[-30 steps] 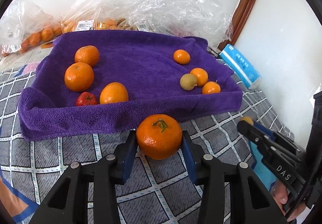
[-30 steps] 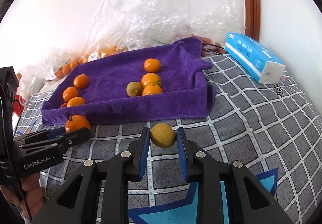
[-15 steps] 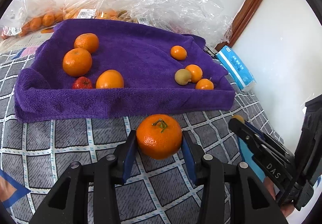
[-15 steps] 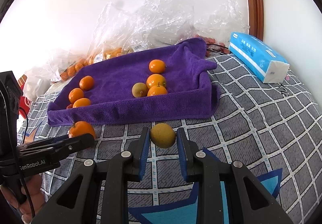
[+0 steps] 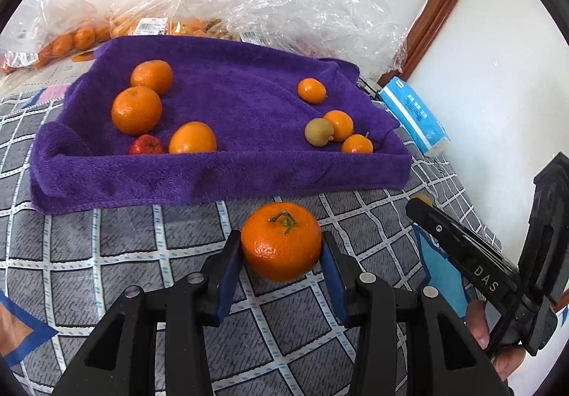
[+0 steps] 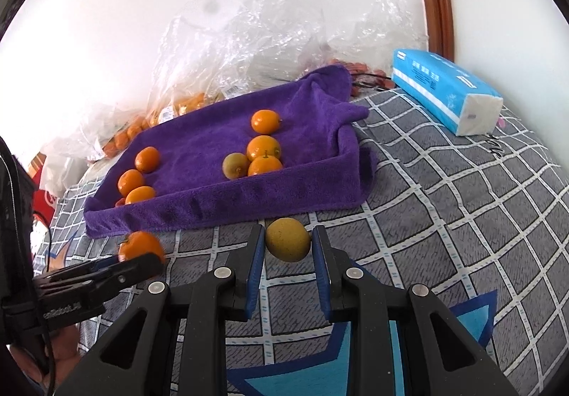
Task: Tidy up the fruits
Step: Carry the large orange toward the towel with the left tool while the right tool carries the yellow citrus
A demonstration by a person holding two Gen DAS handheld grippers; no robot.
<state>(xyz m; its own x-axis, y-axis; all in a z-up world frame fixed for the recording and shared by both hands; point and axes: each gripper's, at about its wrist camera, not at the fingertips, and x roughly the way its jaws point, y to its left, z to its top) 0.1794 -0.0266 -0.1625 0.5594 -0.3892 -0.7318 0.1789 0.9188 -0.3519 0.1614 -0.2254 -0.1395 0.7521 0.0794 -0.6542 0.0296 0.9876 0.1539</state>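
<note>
The left tool (image 5: 281, 252) is clamped on a large mandarin (image 5: 281, 245) with a green stem, held above the grey checked bedspread (image 5: 106, 236) just in front of the purple towel-lined tray (image 5: 213, 182). The right tool (image 6: 288, 246) grips a small yellow-green round fruit (image 6: 287, 239), also held short of the tray's near wall.

Inside the tray the sorting looks partly done. Toward the left end sit three large mandarins (image 5: 136, 110) and a small red fruit (image 5: 145, 145). Toward the right end lie three small orange fruits (image 5: 339, 125) and one greenish fruit (image 5: 319, 132) like the one in the right tool.

Judging by that split, each held fruit belongs with its own group: the mandarin to the left, the yellow-green one to the right. Both remain to be set down. Behind the tray, clear plastic bags (image 5: 284, 5) hold more orange fruit, so further pieces may be left. A blue tissue pack (image 6: 444, 90) lies apart, to the right.
</note>
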